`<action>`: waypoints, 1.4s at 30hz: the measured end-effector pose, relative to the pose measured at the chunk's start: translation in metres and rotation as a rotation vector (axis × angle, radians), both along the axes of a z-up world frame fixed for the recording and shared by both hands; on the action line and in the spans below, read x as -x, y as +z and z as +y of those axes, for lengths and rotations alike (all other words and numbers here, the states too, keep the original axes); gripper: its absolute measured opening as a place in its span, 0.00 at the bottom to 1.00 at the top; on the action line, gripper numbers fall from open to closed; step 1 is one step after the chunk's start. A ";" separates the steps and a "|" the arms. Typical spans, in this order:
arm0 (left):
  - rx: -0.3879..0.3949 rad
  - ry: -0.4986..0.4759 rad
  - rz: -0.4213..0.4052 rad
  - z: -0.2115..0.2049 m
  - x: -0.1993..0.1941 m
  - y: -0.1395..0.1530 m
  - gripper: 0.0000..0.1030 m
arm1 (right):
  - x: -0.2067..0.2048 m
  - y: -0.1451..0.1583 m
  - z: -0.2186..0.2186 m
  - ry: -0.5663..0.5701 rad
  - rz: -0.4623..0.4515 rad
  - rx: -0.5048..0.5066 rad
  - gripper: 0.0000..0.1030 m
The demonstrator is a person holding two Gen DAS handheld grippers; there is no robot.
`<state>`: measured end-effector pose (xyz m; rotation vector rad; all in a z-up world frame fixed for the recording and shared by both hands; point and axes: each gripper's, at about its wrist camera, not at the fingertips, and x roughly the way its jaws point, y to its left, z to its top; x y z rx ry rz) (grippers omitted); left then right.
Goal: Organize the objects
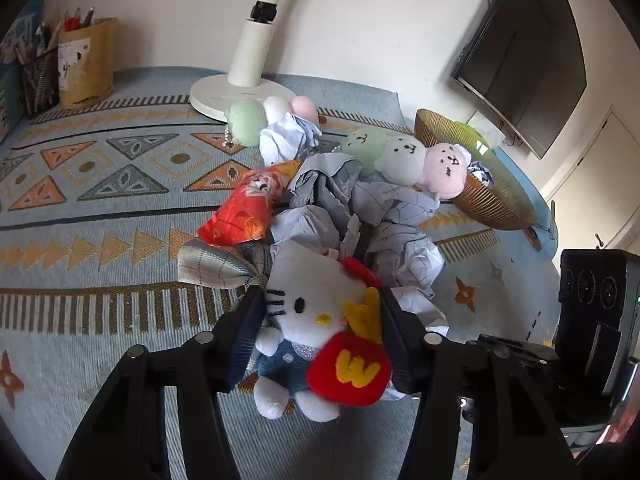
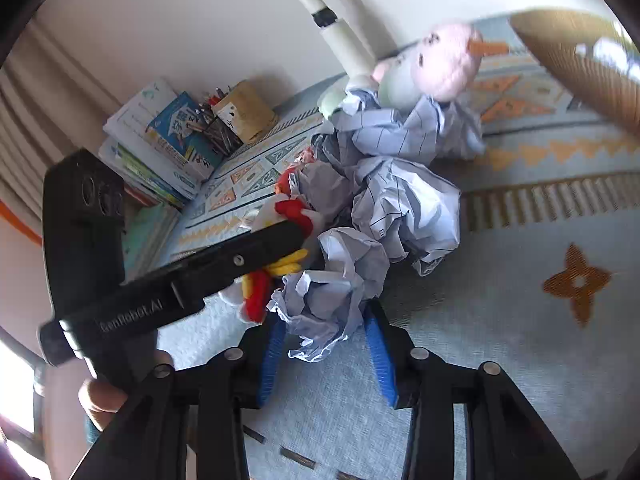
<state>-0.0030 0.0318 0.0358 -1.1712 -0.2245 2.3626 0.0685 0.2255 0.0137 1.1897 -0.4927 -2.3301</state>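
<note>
A white cat plush (image 1: 308, 320) with a red fries pouch lies on the patterned cloth. My left gripper (image 1: 322, 312) has its jaws pressed on both sides of the plush's head. The plush's red and yellow parts (image 2: 280, 268) show in the right wrist view behind the left gripper's body (image 2: 208, 276). My right gripper (image 2: 324, 344) is open around a crumpled paper ball (image 2: 332, 292), blue pads (image 2: 380, 356) beside it. More crumpled paper (image 1: 360, 216) is piled behind. A pastel dango plush (image 1: 408, 156) leans on a woven basket (image 1: 496, 204).
A second pastel plush (image 1: 260, 116) lies by the white lamp base (image 1: 224, 92). An orange pouch (image 1: 244, 208) and a checked bow (image 1: 216, 264) lie left of the pile. A pen holder (image 1: 86, 60) and books (image 2: 156, 140) stand at the back. A monitor (image 1: 528, 52) hangs on the wall.
</note>
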 end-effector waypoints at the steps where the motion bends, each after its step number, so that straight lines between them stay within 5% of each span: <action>1: -0.004 0.008 0.008 -0.002 -0.004 0.003 0.51 | -0.004 0.004 0.001 0.005 0.018 -0.009 0.36; 9: -0.065 0.087 0.128 -0.034 -0.052 0.039 0.50 | -0.039 0.055 0.010 0.048 0.206 -0.189 0.37; 15: -0.078 0.096 0.071 -0.043 -0.047 0.017 0.50 | -0.049 0.047 0.022 -0.003 0.211 -0.469 0.38; 18: -0.029 0.036 0.064 -0.021 -0.052 0.012 0.50 | -0.047 0.036 0.038 -0.039 0.157 -0.524 0.39; 22: -0.029 -0.090 0.025 0.007 -0.059 0.005 0.50 | -0.038 0.019 0.066 -0.074 0.044 -0.450 0.39; 26: 0.005 -0.084 0.045 0.016 -0.055 0.006 0.50 | -0.033 0.015 0.085 -0.112 0.000 -0.324 0.66; 28: 0.021 -0.081 0.060 0.020 -0.056 0.006 0.51 | -0.033 0.016 0.092 -0.130 0.006 -0.272 0.67; 32: 0.043 -0.109 0.057 0.029 -0.059 0.002 0.99 | -0.037 0.017 0.098 -0.155 0.003 -0.256 0.72; 38: 0.022 -0.089 0.034 0.019 -0.060 -0.004 0.99 | -0.038 0.020 0.098 -0.167 0.005 -0.234 0.80; 42: 0.034 -0.027 -0.005 0.017 -0.049 -0.010 0.99 | -0.034 0.016 0.102 -0.171 -0.015 -0.119 0.81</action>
